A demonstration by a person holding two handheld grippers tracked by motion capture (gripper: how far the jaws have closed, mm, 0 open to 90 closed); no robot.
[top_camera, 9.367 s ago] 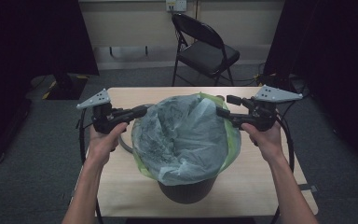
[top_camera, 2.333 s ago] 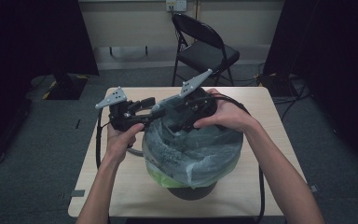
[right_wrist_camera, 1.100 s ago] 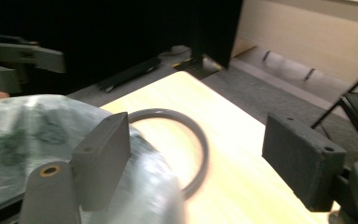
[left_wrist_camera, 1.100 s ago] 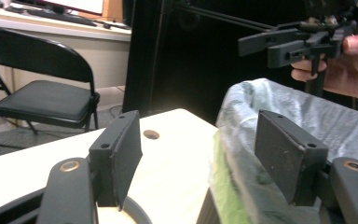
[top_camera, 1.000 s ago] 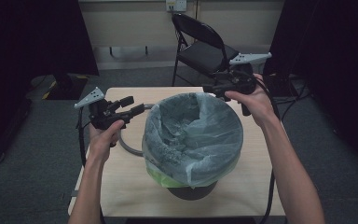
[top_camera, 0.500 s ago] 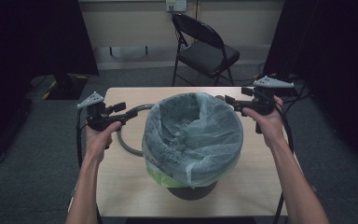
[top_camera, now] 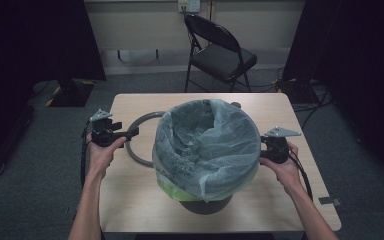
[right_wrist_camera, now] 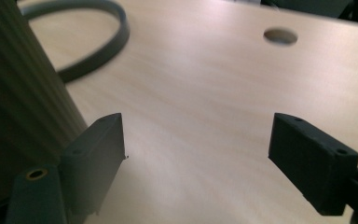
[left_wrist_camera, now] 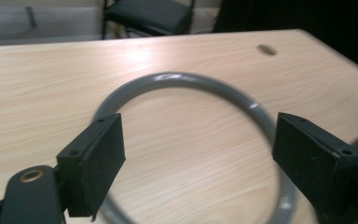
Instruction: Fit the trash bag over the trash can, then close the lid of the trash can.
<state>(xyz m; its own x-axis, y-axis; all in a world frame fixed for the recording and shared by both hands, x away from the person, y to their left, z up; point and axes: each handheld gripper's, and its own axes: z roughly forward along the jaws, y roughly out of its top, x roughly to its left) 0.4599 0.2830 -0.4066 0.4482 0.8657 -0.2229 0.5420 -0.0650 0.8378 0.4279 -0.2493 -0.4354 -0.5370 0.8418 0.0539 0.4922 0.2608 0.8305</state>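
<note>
Bag (top_camera: pixel 207 145) lines the bin (top_camera: pixel 206 204) mid-table; grey ring (left_wrist_camera: pixel 200 84) lies flat toward the left edge. Left gripper (left_wrist_camera: pixel 198 161) gapes wide over it, right gripper (right_wrist_camera: pixel 196 158) wide, empty. Next, likely: nip the ring, lift it onto the rim.

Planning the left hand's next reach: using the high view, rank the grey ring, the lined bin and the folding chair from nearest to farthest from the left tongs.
1. Grey ring, on the table right beside the left tongs.
2. Lined bin, mid-table, beyond the ring.
3. Folding chair, on the floor past the table's far edge.

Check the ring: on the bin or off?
Off. The ring lies flat on the table left of the bin, between the open left gripper jaws.
</note>
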